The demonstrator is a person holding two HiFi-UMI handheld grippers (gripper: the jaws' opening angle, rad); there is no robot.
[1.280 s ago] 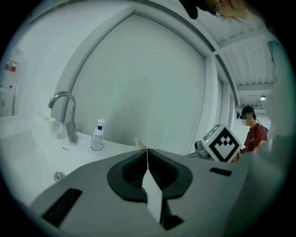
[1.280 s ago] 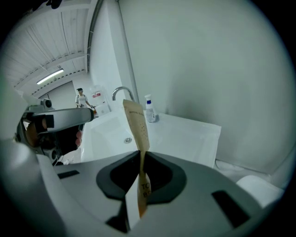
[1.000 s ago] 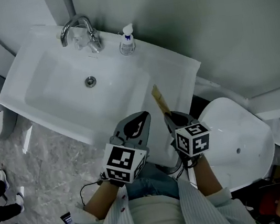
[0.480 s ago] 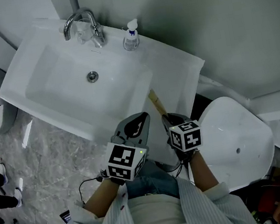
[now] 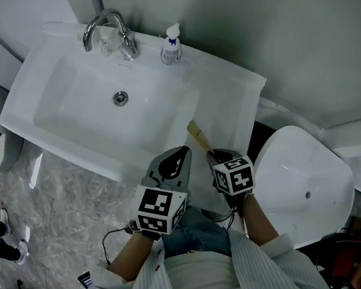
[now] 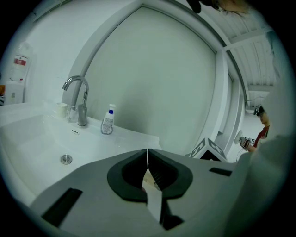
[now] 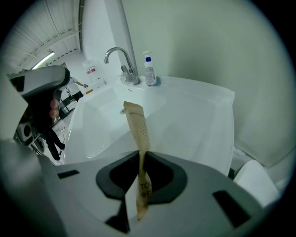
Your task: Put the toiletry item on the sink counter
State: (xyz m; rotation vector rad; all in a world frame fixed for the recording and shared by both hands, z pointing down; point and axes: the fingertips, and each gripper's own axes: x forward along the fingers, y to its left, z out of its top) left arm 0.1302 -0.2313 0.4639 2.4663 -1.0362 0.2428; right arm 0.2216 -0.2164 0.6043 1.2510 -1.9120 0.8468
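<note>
The toiletry item is a long tan paper packet with print on it. It stands up between the jaws of my right gripper, which press on its lower part while they are opening. In the right gripper view the packet rises out of the right gripper over the white sink counter. It hangs above the counter's front right part, near the basin's corner. My left gripper is just to the left, shut with nothing held, its jaws meeting in a thin line.
A chrome faucet and a clear cup stand at the back of the basin. A small pump bottle stands on the counter's back edge. A white toilet is to the right. The floor is grey marble.
My right gripper has shifted a little to the left with the packet, closer to the left gripper. The left gripper has hardly moved.
</note>
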